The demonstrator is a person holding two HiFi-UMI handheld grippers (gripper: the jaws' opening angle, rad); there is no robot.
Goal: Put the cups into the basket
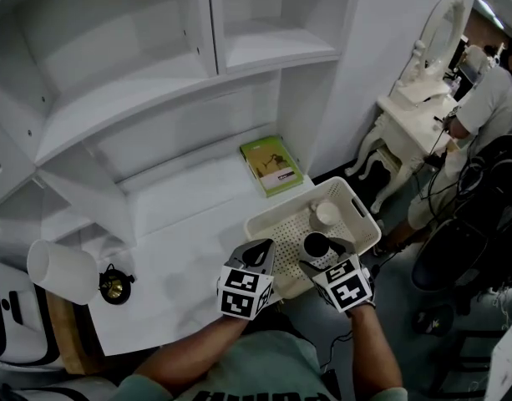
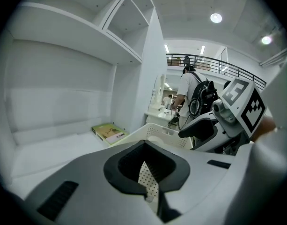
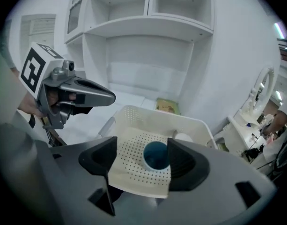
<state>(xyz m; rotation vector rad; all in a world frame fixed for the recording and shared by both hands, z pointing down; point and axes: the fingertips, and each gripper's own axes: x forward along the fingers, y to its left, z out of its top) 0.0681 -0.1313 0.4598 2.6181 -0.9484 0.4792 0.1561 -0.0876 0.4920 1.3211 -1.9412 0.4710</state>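
A white perforated basket (image 1: 352, 200) sits at the desk's right front corner. Inside it stand a white cup (image 1: 326, 215) and a dark blue cup (image 1: 316, 245). My right gripper (image 1: 326, 256) hovers over the basket's near side, open. In the right gripper view the blue cup (image 3: 156, 154) stands on the basket floor (image 3: 134, 168) close to the right jaw, with a wide gap on the left; the right gripper (image 3: 143, 161) holds nothing. My left gripper (image 1: 257, 254) is at the basket's near left rim, shut and empty. In its own view the left gripper (image 2: 146, 172) shows basket mesh through its pad notch.
A green book (image 1: 272, 165) lies at the back of the white desk (image 1: 180, 249). A white lamp shade (image 1: 62, 271) and a small dark object (image 1: 114, 286) are at the left. White shelves rise behind. A dressing table (image 1: 418, 98) and a person (image 1: 489, 107) are to the right.
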